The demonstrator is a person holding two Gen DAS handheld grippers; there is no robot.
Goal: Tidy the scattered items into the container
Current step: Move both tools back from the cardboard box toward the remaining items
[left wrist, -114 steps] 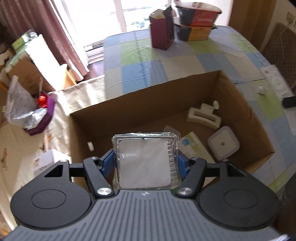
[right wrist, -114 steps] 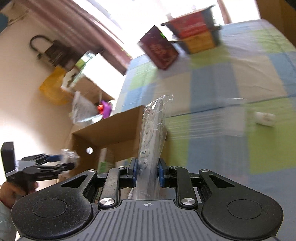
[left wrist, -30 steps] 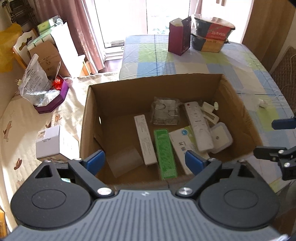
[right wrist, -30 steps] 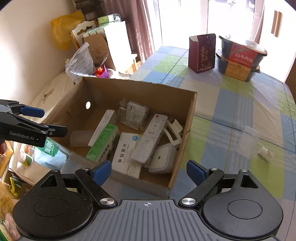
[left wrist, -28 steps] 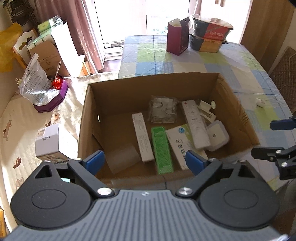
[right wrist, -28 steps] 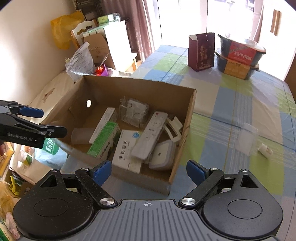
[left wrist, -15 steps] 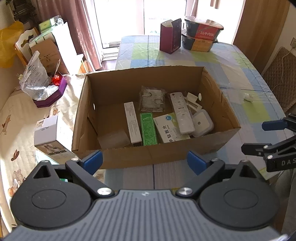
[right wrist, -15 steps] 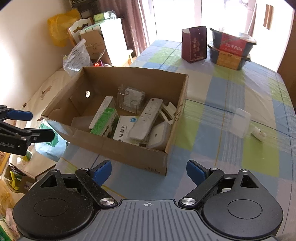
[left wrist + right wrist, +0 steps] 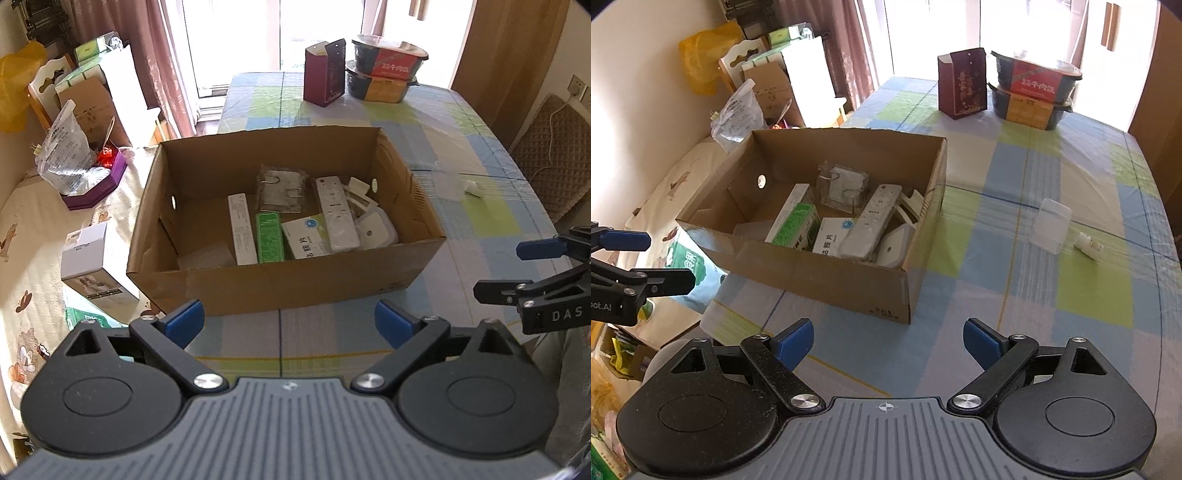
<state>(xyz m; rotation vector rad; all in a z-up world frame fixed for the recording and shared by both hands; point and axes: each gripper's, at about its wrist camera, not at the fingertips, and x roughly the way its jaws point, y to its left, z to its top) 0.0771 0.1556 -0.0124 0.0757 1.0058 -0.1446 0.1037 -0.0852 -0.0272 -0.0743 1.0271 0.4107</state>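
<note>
An open cardboard box stands on the checked tablecloth. Inside lie a white remote, a green box, a long white box, a white and blue medicine box, a bagged clear hook pack and a rounded white case. My left gripper is open and empty, held back from the box's near wall. The right gripper is open and empty too, short of the box's corner. On the cloth right of the box lie a clear plastic lid and a small white bottle.
A maroon carton and two stacked food tubs stand at the table's far end. Left of the table are a couch with a white product box, a purple tray with a plastic bag, and cardboard boxes. A quilted chair is at right.
The bagged pack and the remote that the grippers held now lie in the box. Both grippers have opened and drawn back from the box, so it looks smaller and farther.
</note>
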